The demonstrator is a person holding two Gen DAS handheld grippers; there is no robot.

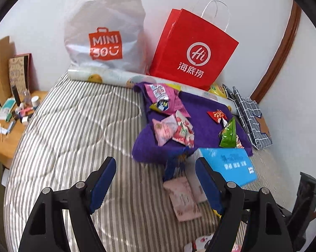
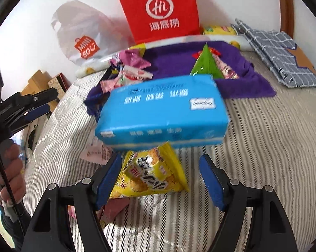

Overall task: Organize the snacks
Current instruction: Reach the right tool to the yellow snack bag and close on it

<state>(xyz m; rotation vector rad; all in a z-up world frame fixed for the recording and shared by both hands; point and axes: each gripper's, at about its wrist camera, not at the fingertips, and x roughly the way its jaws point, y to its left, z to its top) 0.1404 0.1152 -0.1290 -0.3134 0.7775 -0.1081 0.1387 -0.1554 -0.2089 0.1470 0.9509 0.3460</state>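
Both sets of jaws open and empty; yellow snack packet (image 2: 151, 174) lying on the bed between the right gripper (image 2: 160, 180) jaws, probably light, crinkly, slippery film, best pinched across its puffed middle.

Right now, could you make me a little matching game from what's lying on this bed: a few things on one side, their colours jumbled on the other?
Things:
1. paper bag
2. tissue pack
3. cloth
4. triangular snack pack nearest the right gripper

Colours:
A. purple
B. yellow
C. red
D. blue

Pairs: 1-C, 2-D, 3-A, 4-B
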